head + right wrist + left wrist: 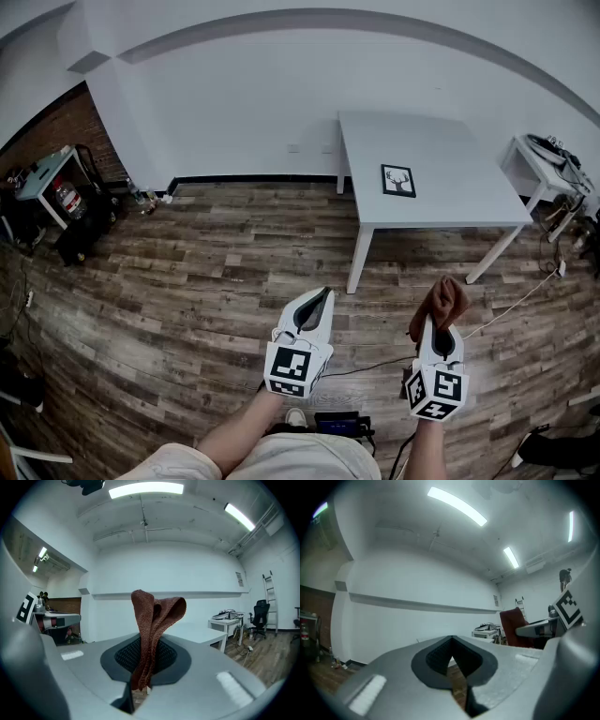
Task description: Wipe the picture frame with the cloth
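Note:
A black picture frame (398, 181) with a deer print lies flat on the white table (441, 206) far ahead. My right gripper (442, 317) is shut on a brown knitted cloth (440, 302), which sticks up out of the jaws as a folded bunch (152, 625). My left gripper (315, 306) is shut with nothing between its jaws; its dark pads (440, 657) meet at the tip. Both grippers hang above the wooden floor, well short of the table.
A small white side table (544, 169) with cables stands at the right. A cart with a red extinguisher (64, 199) is at the left by the brick wall. A cable (511, 302) runs across the floor near the table leg.

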`<action>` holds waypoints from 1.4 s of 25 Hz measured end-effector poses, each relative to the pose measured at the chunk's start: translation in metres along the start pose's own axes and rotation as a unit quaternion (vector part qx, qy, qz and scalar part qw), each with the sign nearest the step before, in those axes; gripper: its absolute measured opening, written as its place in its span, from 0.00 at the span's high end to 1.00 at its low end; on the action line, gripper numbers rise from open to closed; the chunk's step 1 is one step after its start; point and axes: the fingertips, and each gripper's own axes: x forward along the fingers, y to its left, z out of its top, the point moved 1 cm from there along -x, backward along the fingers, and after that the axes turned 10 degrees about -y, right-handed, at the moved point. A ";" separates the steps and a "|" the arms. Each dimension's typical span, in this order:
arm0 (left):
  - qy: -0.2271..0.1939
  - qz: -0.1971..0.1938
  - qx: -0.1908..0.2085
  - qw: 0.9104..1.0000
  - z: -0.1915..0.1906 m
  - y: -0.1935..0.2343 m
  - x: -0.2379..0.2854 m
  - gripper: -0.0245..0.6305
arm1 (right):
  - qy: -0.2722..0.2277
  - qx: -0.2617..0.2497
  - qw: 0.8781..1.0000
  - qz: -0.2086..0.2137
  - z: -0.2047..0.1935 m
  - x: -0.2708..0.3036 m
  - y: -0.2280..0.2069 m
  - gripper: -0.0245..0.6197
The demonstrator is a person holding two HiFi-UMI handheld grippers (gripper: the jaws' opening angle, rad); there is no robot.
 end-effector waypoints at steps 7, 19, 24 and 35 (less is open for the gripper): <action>0.002 0.004 0.005 1.000 0.000 0.002 0.006 0.96 | 0.003 0.000 1.000 0.003 -0.001 0.006 -0.003 0.87; 0.007 0.004 -0.001 1.000 -0.003 -0.017 0.010 0.96 | -0.001 0.014 1.000 0.008 -0.005 0.001 -0.017 0.87; 0.007 0.006 -0.004 1.000 -0.006 -0.033 0.017 0.96 | -0.001 0.018 1.000 0.007 -0.008 -0.004 -0.036 0.87; 0.010 0.007 -0.014 1.000 -0.018 -0.051 0.030 0.96 | 0.007 0.016 1.000 0.005 -0.018 -0.002 -0.063 0.87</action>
